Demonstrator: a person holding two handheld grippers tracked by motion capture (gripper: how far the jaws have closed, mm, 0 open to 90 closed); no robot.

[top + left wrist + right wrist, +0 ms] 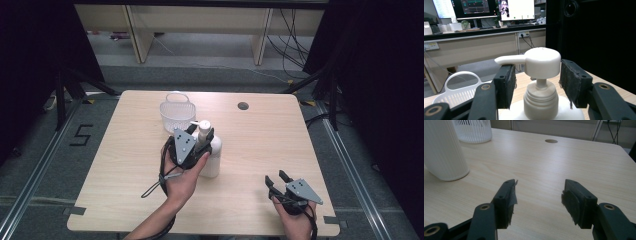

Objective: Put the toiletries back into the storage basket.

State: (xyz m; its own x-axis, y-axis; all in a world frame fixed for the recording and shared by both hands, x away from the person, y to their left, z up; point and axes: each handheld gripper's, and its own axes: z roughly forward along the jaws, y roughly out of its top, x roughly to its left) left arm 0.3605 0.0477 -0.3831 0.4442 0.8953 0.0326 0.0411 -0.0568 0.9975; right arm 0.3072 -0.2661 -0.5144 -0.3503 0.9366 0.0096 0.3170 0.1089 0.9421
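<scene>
White pump bottle [210, 152] upright near the middle of the table [120, 150], just in front of a white basket [177, 112]. Left gripper [537, 82] at the pump head, jaws open on both sides of the neck, pads not pressing. Right gripper [280, 181] well apart at the near right edge, jaws wide open, holding nothing.

Table [260, 150]: light wood-grain top, rounded corners, round cable hole [243, 106] near the far edge. White pump bottle [210, 152] stands upright on the top, near the middle. White slatted basket [177, 112] with a loop handle sits just beyond the bottle, toward the far edge, left of the cable hole.
</scene>
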